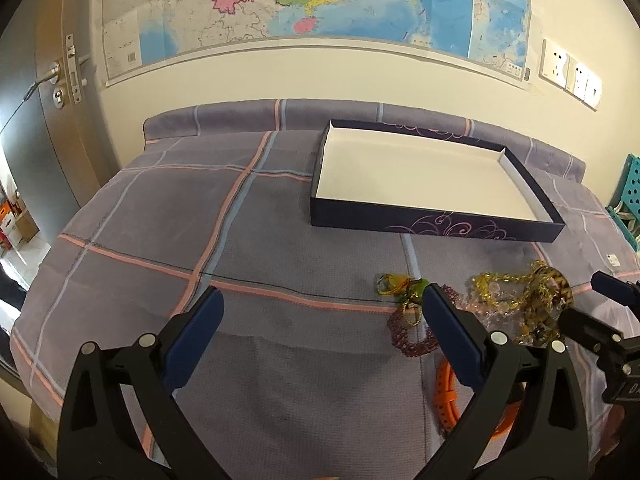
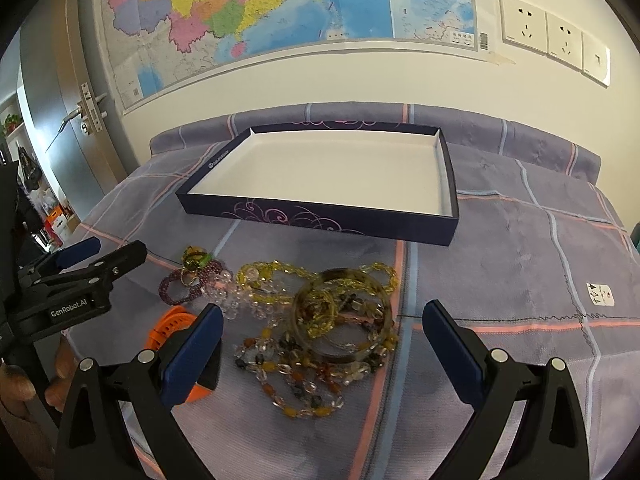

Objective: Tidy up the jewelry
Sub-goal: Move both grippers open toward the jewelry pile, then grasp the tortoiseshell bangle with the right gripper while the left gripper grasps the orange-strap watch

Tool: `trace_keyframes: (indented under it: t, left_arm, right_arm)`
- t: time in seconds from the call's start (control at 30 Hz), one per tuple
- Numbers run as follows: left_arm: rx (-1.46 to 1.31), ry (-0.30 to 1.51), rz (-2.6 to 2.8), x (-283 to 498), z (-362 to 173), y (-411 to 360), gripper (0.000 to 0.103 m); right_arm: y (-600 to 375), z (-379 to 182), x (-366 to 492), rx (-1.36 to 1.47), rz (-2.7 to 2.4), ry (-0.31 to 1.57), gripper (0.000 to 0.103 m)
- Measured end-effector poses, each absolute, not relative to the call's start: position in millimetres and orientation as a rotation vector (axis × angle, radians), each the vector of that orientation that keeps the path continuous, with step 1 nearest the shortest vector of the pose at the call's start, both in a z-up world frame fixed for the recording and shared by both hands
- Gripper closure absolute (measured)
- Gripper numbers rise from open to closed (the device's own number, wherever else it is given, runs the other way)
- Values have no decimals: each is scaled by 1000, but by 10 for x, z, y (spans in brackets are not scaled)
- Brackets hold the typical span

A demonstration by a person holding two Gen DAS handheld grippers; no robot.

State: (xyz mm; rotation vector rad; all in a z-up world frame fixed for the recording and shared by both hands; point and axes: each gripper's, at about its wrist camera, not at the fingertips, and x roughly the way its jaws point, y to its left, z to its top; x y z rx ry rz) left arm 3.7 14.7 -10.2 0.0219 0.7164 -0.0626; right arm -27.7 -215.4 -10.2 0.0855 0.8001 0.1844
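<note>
I find the task at its opening step: the jewelry heap (image 2: pixel 304 320) lies tangled on the plaid bedspread (image 2: pixel 500 280), just short of the shallow navy box (image 2: pixel 320 216), which holds nothing yet. Both my left gripper (image 1: pixel 320 320) and right gripper (image 2: pixel 322 334) hang with jaws spread wide and empty. I judge the next move calls for the right gripper to descend on the amber bangle (image 2: pixel 344 316) topmost in the heap and pinch its rim without dragging the beaded strands beneath.
</note>
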Motion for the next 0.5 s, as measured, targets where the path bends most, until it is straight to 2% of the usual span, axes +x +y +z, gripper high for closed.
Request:
trace_keyframes:
  t: [0.33,0.43,0.5]
  left_arm:
    - [56,726,-78,89,-139,102,6]
    - [45,738,-98,102,-159,104,6]
    - [49,736,-101,93,-165,106,6]
  right_arm:
    - [-2155,-90,-343,60,214,787,8]
    - [-2174,-86,-333,56,210,786,13]
    - [-2232,-106,-309,67,201,799,21]
